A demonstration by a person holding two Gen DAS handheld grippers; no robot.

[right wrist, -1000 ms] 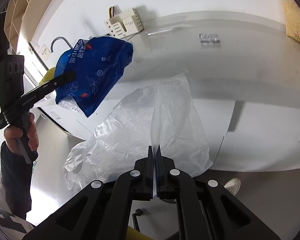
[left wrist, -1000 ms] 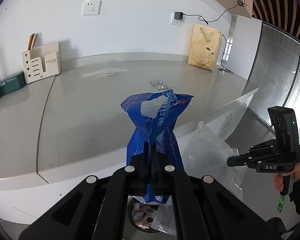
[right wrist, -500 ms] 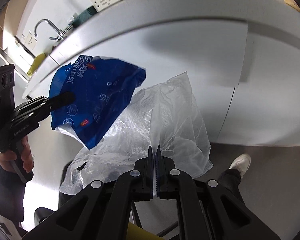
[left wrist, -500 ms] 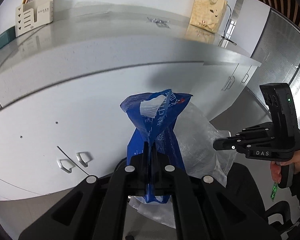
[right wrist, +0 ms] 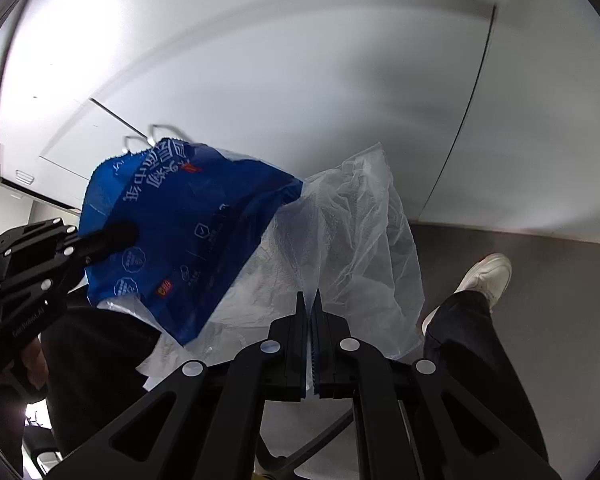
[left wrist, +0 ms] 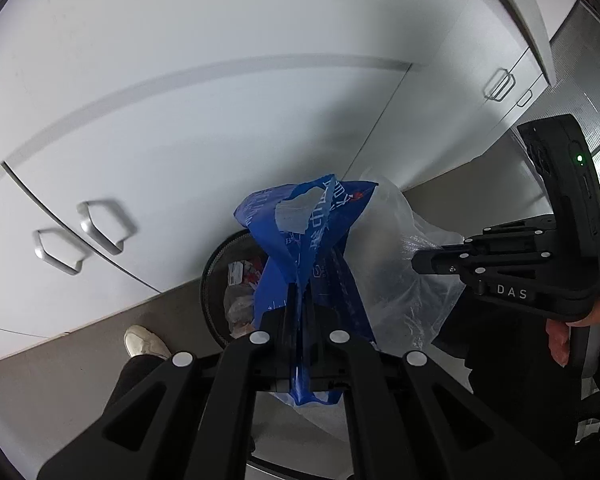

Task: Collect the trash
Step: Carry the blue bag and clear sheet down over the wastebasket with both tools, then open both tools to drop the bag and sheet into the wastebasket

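Currently left tool clamped on crumpled blue plastic bag, right tool clamped on clear plastic film, both above round black bin. Risk: you release off-centre, light film drifts past rim onto floor.

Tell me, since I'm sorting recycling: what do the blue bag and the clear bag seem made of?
Blue bag: apparently glossy printed plastic film, creased, with white lettering. Clear bag: likely thin translucent plastic film, crinkled, the cabinet showing through faintly.
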